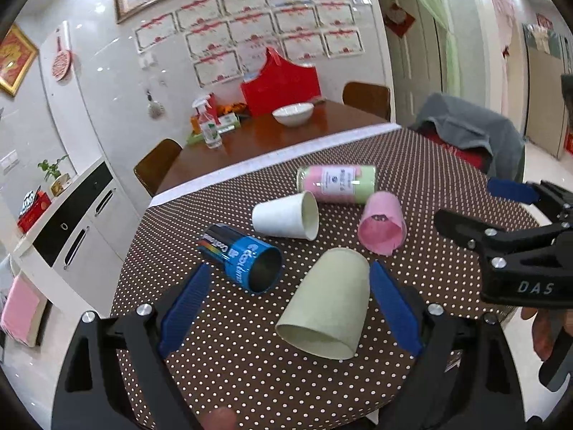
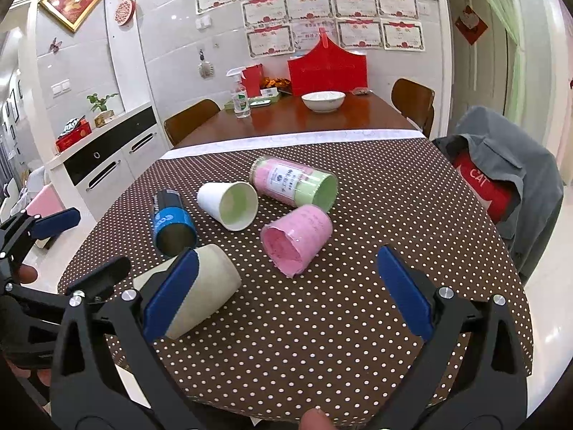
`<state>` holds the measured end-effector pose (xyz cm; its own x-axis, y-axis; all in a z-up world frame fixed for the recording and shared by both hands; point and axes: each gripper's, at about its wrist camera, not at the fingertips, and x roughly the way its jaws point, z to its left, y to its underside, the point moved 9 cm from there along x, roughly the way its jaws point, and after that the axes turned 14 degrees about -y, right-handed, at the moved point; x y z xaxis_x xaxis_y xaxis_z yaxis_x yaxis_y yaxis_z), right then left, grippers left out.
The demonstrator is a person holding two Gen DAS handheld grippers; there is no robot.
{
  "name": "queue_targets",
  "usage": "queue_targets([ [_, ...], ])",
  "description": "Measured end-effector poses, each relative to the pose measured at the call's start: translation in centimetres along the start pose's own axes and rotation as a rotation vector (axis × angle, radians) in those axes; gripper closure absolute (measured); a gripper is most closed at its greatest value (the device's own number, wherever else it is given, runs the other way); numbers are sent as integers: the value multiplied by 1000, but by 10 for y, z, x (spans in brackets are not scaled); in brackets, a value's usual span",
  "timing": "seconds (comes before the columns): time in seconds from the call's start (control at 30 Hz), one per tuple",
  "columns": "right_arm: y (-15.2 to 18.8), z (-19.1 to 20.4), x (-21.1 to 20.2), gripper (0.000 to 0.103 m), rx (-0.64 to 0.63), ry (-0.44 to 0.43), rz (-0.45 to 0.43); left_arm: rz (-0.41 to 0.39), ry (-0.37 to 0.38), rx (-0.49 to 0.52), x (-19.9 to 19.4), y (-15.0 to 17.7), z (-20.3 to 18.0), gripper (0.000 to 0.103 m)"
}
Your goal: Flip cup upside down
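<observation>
Nothing flipped yet: beige paper cup (image 1: 327, 301) lies on its side on the worktop (image 1: 250, 376) between spread left tongs (image 1: 290, 311), untouched (right tongs (image 2: 286, 294) also spread, empty)

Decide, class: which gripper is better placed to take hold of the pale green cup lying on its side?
Left. The pale green cup lies between the open jaws of the left gripper. The right gripper, also open, has it off beside one jaw.

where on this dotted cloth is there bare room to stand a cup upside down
Bare cloth lies at the near edge, between the beige cup and the right claw. More lies right of the pink cup. The middle is crowded: blue can, white cup, clear tube.
</observation>
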<state>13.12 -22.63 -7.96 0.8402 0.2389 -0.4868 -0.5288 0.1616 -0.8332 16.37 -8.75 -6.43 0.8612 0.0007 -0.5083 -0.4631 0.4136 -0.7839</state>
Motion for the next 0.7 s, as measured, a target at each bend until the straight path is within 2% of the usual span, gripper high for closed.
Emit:
queue_targets([
  [0.37, -11, 28, -9, 6, -47, -19, -27, -75, -19, -172, -22, 3, 39, 14],
  [0.7, -18, 48, -10, 6, -78, -37, -36, -131, -63, -241, -29, 8, 60, 14],
])
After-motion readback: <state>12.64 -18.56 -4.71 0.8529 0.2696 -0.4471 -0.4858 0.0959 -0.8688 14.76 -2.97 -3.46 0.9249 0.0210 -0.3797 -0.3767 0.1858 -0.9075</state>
